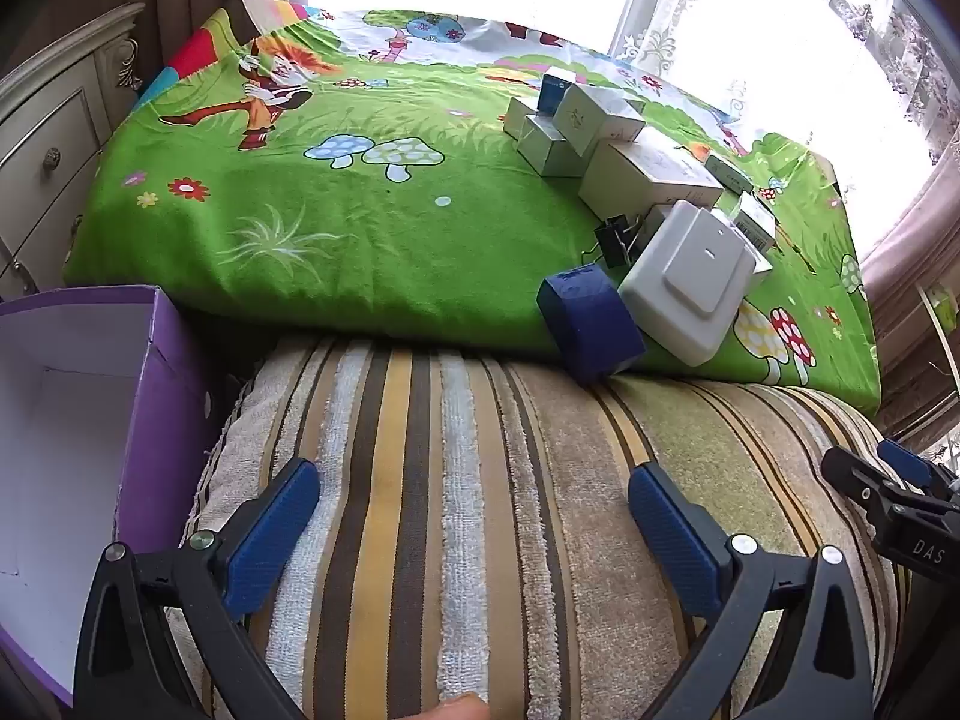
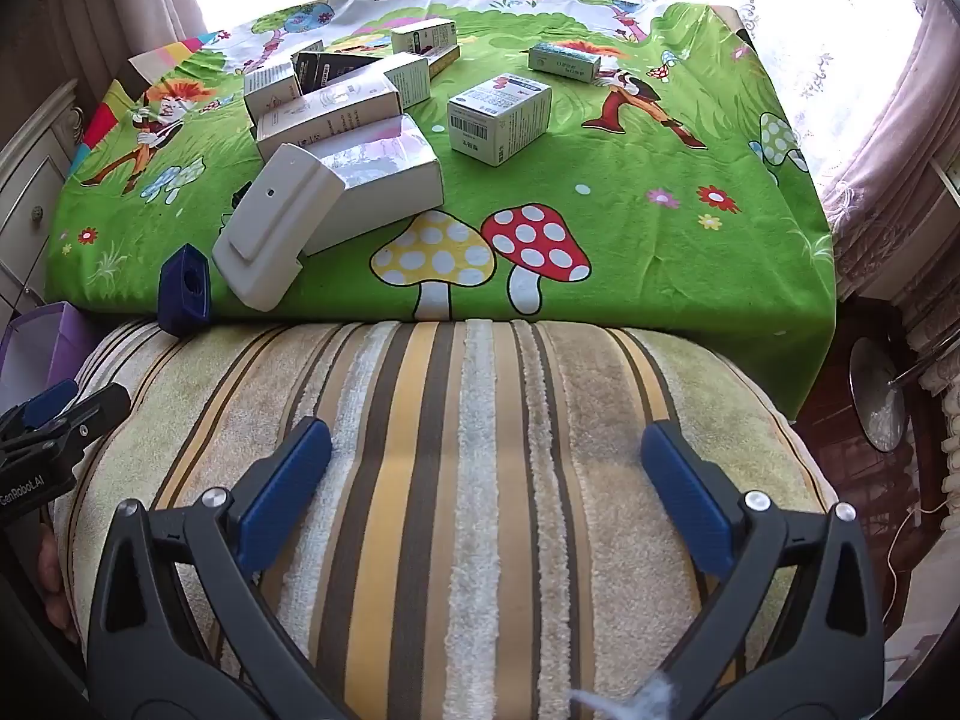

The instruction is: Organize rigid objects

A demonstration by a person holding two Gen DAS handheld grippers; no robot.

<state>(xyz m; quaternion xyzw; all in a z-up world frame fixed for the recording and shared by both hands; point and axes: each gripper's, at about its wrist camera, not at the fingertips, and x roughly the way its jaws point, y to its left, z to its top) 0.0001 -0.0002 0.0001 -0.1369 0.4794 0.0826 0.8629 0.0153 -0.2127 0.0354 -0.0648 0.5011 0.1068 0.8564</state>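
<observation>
A heap of small white cartons [image 1: 624,144] [image 2: 354,120] lies on a table under a green cartoon cloth [image 1: 336,210] [image 2: 630,228]. A white plastic device [image 1: 684,288] [image 2: 270,234] leans against the heap near the front edge, with a dark blue block [image 1: 591,321] [image 2: 185,291] beside it and a black binder clip [image 1: 612,240] behind. Two cartons [image 2: 501,117] [image 2: 564,62] stand apart to the right. My left gripper [image 1: 474,528] and right gripper [image 2: 486,498] hover open over a striped cushion [image 1: 480,480] [image 2: 468,450], short of the table, nothing between their fingers.
An open purple box [image 1: 90,420] [image 2: 42,342] with a white inside stands left of the cushion. A cream drawer cabinet [image 1: 54,138] is at far left. Curtains and a bright window lie behind the table. A metal stand base [image 2: 876,390] sits on the floor at right.
</observation>
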